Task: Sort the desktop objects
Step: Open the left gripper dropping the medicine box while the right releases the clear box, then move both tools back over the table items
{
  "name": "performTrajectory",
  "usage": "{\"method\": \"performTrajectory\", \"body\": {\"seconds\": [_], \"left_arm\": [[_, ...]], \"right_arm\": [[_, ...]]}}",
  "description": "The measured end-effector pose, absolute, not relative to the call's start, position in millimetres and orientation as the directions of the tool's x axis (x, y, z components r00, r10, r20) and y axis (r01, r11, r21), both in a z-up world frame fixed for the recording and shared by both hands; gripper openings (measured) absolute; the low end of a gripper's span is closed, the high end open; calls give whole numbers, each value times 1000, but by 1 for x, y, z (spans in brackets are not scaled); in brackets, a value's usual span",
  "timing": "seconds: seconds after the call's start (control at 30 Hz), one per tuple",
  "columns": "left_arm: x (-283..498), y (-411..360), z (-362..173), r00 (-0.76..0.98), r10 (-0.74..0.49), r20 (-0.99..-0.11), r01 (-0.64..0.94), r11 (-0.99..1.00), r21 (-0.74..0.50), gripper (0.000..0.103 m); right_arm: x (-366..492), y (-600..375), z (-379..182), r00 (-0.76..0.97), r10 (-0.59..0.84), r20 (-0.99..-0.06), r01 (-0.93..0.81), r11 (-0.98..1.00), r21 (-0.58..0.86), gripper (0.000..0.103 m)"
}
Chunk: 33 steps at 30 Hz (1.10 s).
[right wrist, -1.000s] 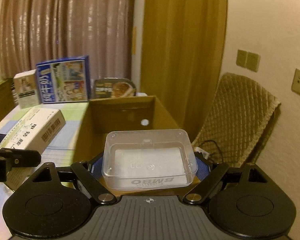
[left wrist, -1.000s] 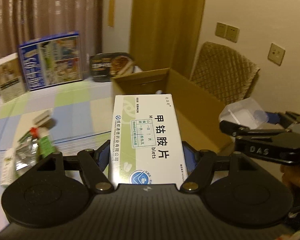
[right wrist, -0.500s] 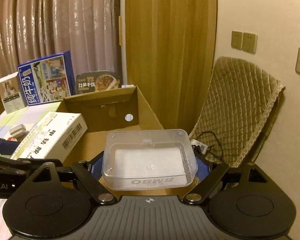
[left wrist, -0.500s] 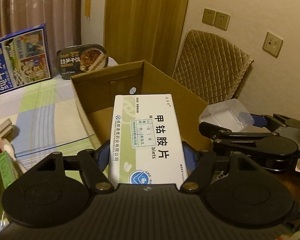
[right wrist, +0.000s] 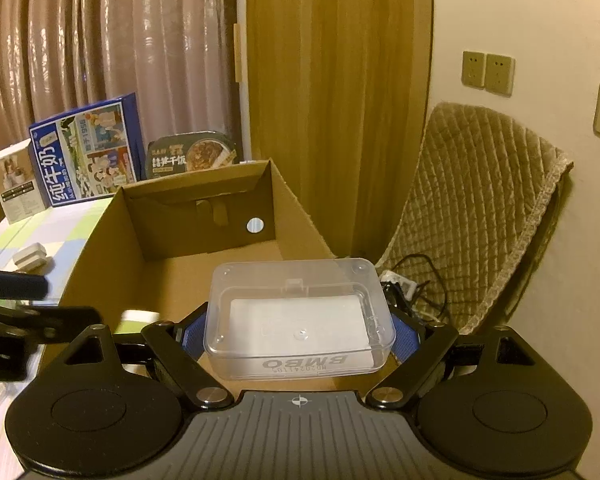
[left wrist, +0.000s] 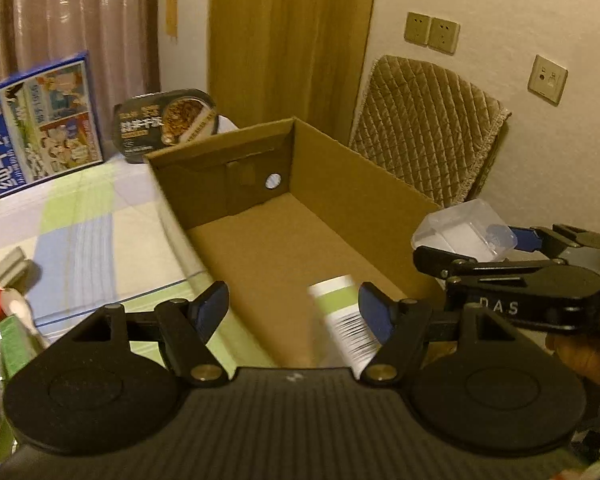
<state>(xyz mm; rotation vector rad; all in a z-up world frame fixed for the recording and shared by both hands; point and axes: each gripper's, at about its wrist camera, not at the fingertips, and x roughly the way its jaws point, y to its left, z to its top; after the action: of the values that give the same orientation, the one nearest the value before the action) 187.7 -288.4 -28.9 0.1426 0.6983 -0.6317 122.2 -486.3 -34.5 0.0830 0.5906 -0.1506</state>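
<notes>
Cardboard walls frame our open box (left wrist: 340, 240) on the tabletop (left wrist: 80, 232). Our left hand-held gripper (left wrist: 292, 312) hangs over it, jaws apart and gripping nothing, a blurred white-and-green carton (left wrist: 342, 316) loose beside its right finger. Our right hand-held gripper (right wrist: 298, 332) is clamped on a clear plastic case (right wrist: 300, 316) above the box's near end.

The left gripper (left wrist: 292, 308) is pitched downward with its jaws spread apart, and nothing is pressed between its blue pads (left wrist: 210, 306). The right gripper (right wrist: 298, 330) is angled down likewise, its jaws set wide and closed against the sides of a clear plastic box (right wrist: 298, 316). Part of a hand (left wrist: 584, 354) is seen behind the right gripper.
</notes>
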Motion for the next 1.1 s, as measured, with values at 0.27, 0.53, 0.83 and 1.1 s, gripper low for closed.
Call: {"method": "performTrajectory", "body": {"seconds": [0.27, 0.53, 0.83, 1.1], "left_arm": [[178, -253, -20, 623, -471, -625, 537, 838, -97, 68], [172, -229, -22, 636, -453, -625, 493, 861, -122, 71], [168, -211, -22, 648, -438, -623, 474, 872, -121, 74], [156, -182, -23, 659, -409, -631, 436, 891, -123, 77]], "right_arm": [[130, -474, -34, 825, -56, -562, 122, 989, 80, 84], [143, -453, -48, 787, 0, -617, 38, 998, 47, 84], [141, -448, -47, 792, -7, -610, 52, 997, 56, 91], [113, -442, -25, 818, -16, -575, 71, 995, 72, 96]]}}
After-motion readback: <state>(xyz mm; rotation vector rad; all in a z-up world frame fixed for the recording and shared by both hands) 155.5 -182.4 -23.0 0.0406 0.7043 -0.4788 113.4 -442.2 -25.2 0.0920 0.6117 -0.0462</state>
